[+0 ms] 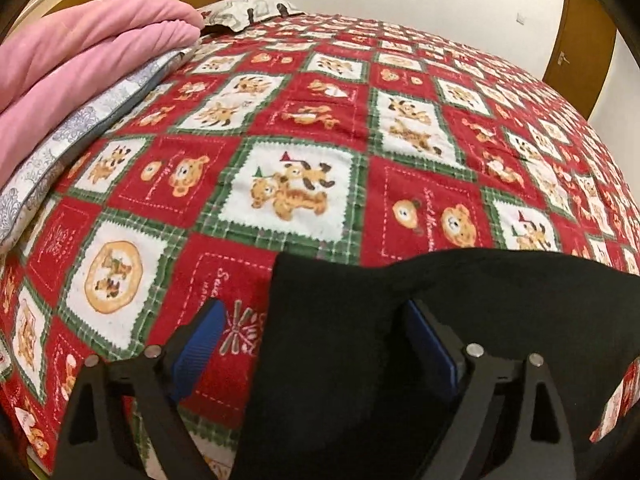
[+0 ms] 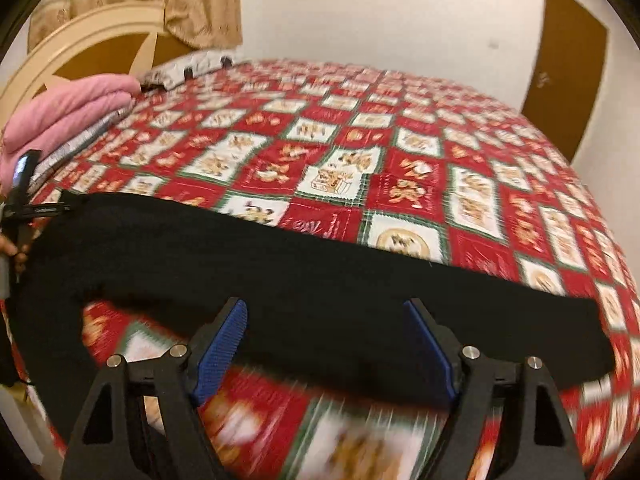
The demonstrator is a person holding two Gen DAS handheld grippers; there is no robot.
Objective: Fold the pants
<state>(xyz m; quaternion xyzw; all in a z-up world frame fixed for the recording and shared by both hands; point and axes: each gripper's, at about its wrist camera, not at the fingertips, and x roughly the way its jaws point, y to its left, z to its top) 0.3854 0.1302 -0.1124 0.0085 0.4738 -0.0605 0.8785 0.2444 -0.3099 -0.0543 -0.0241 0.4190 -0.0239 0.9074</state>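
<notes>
Both grippers, left (image 1: 316,344) and right (image 2: 326,344), wide open over black pants (image 2: 280,264). Long axis crosswise (left end nearer left gripper), gripping nothing.

1. Warm, even indoor light is falling across the bedspread (image 1: 320,120) in both views; its source is not showing.
2. Fisheye distortion is bulging the bed and bending the far door (image 2: 568,68); dark vignetting is cutting the corners.
3. The left wrist view is staying fairly sharp.
4. Motion blur is smearing the right wrist view, worst near.
5. The black pants (image 2: 280,264) are showing no detail.
</notes>
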